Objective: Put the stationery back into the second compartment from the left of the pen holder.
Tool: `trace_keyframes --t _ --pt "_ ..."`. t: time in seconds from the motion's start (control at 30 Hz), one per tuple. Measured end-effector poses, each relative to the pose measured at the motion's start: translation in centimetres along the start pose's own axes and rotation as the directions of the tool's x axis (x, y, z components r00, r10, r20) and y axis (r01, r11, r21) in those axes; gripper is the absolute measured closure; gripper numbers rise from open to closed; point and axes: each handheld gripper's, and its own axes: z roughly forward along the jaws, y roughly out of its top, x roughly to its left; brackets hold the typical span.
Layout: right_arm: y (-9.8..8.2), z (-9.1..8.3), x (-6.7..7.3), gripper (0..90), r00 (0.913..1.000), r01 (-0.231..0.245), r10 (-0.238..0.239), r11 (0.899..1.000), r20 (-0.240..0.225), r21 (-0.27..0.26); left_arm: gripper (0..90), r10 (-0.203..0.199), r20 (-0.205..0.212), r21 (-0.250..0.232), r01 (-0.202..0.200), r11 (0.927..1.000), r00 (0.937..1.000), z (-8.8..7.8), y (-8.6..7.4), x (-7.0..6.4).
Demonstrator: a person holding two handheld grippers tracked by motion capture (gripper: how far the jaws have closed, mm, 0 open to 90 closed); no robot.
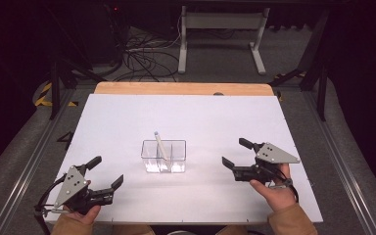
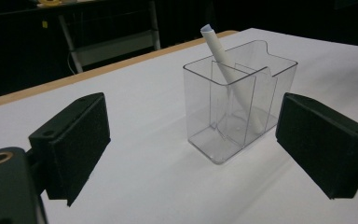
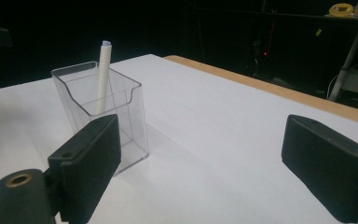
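Observation:
A clear plastic holder with inner dividers stands in the middle of the white table. A white pen leans inside it, tip sticking out above the rim. In the left gripper view the holder and pen lie ahead between the jaws. In the right gripper view the holder and pen stand behind the left jaw. My left gripper rests open near the front left, apart from the holder. Open too, my right gripper sits right of the holder. Both hold nothing.
A wooden strip borders the table's far edge. Beyond it stand a white table frame and loose cables on the floor. Dark stands flank the table on both sides.

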Motion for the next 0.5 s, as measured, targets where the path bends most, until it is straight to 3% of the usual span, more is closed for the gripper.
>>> trace_keyframes --t 0.27,0.37,0.5 --pt "-2.8 -1.7 -0.5 12.2 0.9987 -0.050 0.050 0.999 0.010 0.006 10.2 0.008 -0.001 0.002 -0.008 1.0000 1.0000 0.3 -0.2 0.3" --pt "-3.4 -2.0 -0.8 12.0 0.9979 -0.063 0.063 0.997 0.015 0.050 9.8 0.012 0.003 0.006 -0.012 0.9999 0.9999 0.5 -0.3 0.4" --pt "-3.8 -1.8 -0.9 7.2 0.9991 -0.020 0.015 0.992 0.039 0.125 9.3 0.017 0.005 0.001 -0.017 0.9999 0.9998 0.5 -0.5 0.7"
